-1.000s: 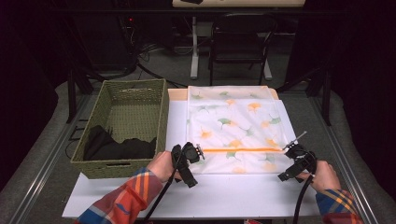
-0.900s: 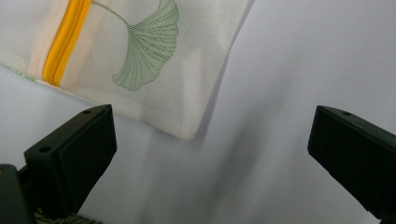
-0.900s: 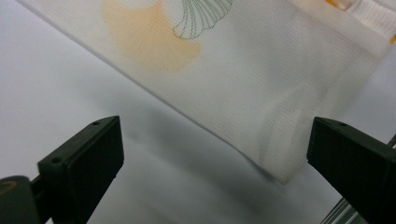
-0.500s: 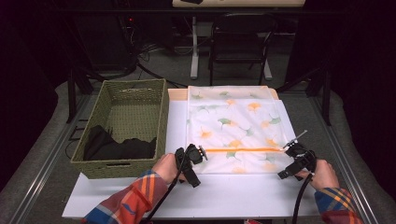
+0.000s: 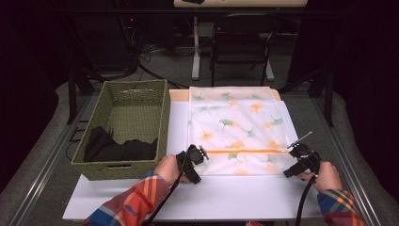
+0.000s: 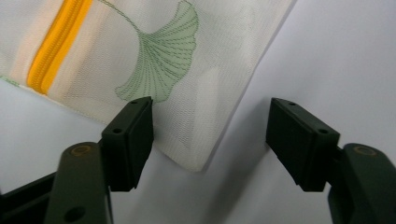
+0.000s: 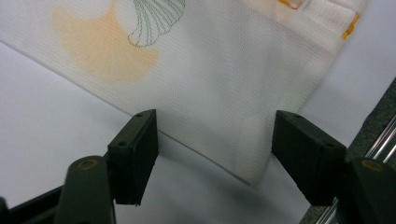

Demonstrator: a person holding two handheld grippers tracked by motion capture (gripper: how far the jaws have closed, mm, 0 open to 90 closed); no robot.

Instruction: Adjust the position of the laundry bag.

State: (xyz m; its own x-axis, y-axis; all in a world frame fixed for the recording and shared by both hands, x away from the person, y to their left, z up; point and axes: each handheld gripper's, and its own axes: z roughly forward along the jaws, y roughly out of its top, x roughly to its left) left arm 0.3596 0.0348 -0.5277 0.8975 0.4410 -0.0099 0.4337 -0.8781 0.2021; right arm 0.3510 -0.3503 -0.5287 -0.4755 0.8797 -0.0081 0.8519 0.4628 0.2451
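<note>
A white mesh bag [image 5: 240,127] printed with ginkgo leaves lies flat on the white board, its orange zipper [image 5: 244,151] running across near the front. My left gripper [image 5: 201,153] sits at the bag's near left corner. In the left gripper view the jaws [image 6: 212,112] have just been closing, with that corner of the bag [image 6: 187,70] between them and the pads clear of it. My right gripper [image 5: 292,153] is at the near right corner. Its jaws [image 7: 215,119] have also been closing around the bag's corner [image 7: 210,60] without pressing it.
A woven green basket [image 5: 120,167] stands to the left of the bag, with dark cloth [image 5: 117,148] lying in its near end. Bare white board [image 5: 235,197] stretches in front of the bag. A metal rail [image 7: 380,144] borders the table on the right. A chair [image 5: 240,42] stands beyond the table.
The left hand has edged slightly right toward the bag's near left corner. The right hand has kept still.
</note>
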